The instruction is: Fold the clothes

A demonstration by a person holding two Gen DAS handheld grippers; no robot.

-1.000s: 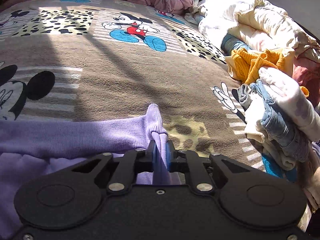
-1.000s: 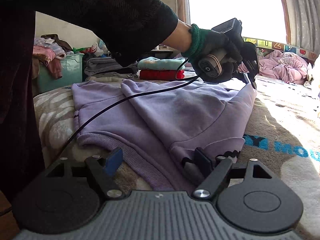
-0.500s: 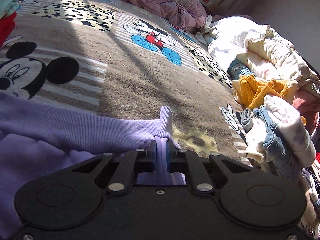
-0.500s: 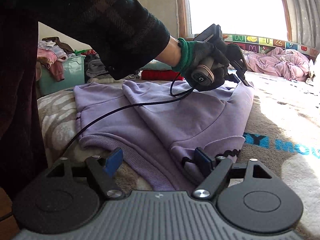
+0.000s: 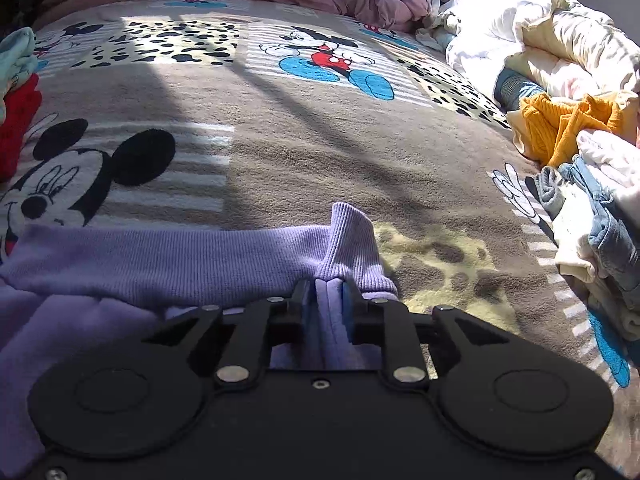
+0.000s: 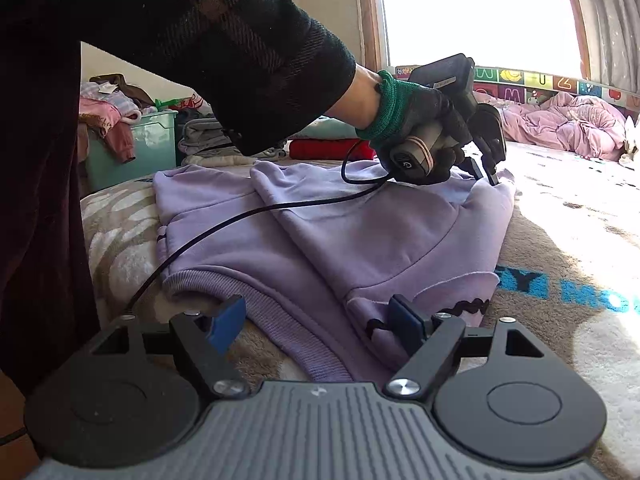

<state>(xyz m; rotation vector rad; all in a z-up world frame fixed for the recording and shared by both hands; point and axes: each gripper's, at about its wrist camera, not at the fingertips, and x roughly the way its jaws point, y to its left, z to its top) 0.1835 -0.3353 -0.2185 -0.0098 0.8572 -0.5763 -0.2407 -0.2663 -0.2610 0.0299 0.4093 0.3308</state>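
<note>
Left wrist view: your left gripper [image 5: 327,302] has a bunched fold of the purple sweatshirt [image 5: 168,256] between its blue pads [image 5: 347,304], right at the ribbed cuff [image 5: 352,240]. The jaws are easing apart, with small gaps showing beside the cloth, so the pinch is letting go while the fabric sits between them. The sweatshirt lies flat on the cartoon blanket [image 5: 304,152], and a heap of unfolded clothes [image 5: 580,184] sits off to the right.

From the right wrist view, your right gripper [image 6: 316,320] stands wide open and grips nothing; its pads straddle the near hem [image 6: 280,320] of the sweatshirt. Your gloved left hand [image 6: 424,136] holds the other gripper at the garment's far edge, its cable [image 6: 240,220] trailing across the cloth. Folded red and teal items [image 6: 328,148] sit behind.
</note>
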